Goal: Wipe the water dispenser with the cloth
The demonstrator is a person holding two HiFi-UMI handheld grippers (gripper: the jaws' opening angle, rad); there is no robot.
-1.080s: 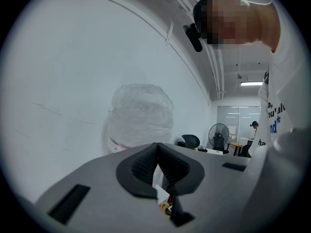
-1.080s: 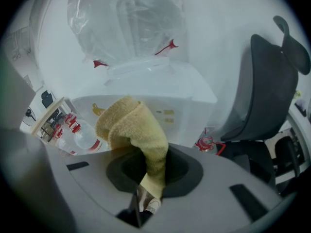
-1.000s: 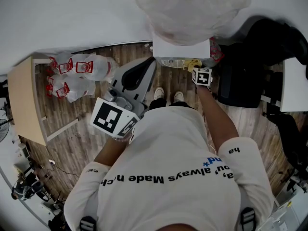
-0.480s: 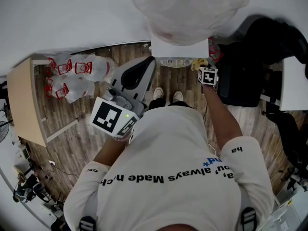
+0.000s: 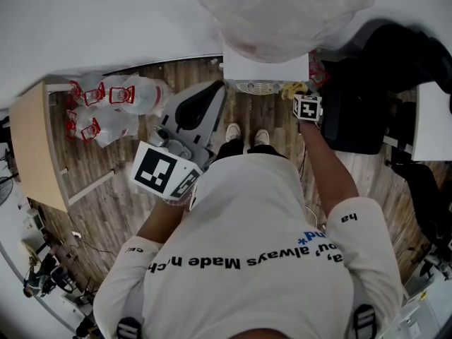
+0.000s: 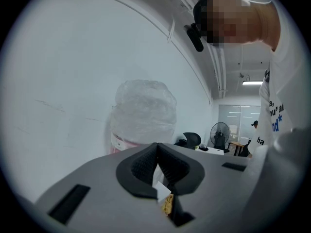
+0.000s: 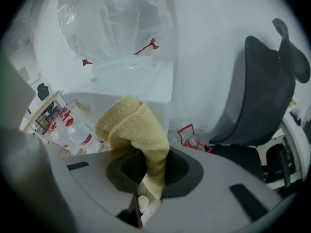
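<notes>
Right gripper (image 7: 151, 173) is sitting further to the person's right than a second ago, now closer to the right front corner of the water dispenser (image 5: 265, 68). The yellow cloth (image 7: 132, 129) is riding along with it. Left gripper (image 6: 158, 168) is barely changing: it is hanging low at the person's left side with its jaws pressed together and nothing between them, pointing up toward the big water bottle (image 6: 143, 110).

Right gripper's jaws are clamping the cloth by its lower fold. The rest is bunching up above the jaws in a loose hump, right in front of the dispenser's white body and below the bottle. Whether the cloth is touching the white face is hard to tell from here.

Cloth is looking like soft terry: light, floppy and grippy rather than slippery, nothing fragile. It is probably going to fold and drag under pressure, so holding it low and deep in the jaws, as now, is leaving a padded wad free to press flat on the panel. The dispenser is looking stiff and smooth, and top-heavy with the bottle on it, so hard pushing is looking unwise.

An office chair (image 7: 262, 91) is standing just to the right.
</notes>
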